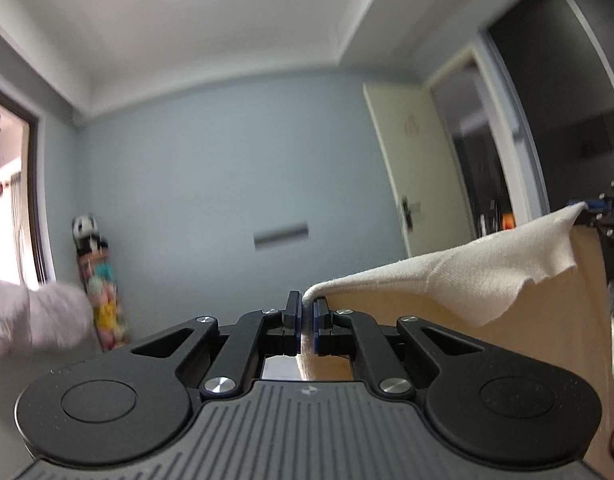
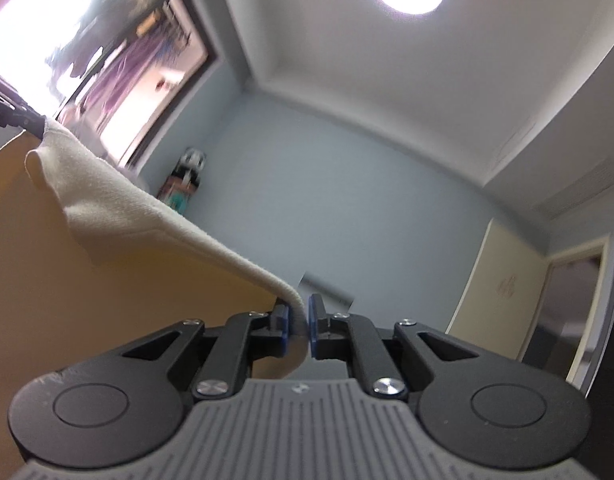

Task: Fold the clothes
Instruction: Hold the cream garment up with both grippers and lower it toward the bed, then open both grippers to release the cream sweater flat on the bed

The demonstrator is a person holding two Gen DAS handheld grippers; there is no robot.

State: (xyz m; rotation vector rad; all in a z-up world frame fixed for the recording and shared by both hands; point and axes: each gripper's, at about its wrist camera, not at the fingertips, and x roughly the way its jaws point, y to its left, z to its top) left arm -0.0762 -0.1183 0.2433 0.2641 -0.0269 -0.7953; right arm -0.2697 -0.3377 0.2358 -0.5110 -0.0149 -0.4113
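Two hand-held grippers are pinching one cream-and-yellow knit garment (image 1: 467, 276) between them. Left hand-held gripper (image 1: 305, 322) and right hand-held gripper (image 2: 297, 326) are each clamping an edge, stretching it in the air.

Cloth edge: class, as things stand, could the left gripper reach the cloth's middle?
Probably not: the left gripper is shut on one corner of the cloth, and the right gripper grips the other, so it must release first.
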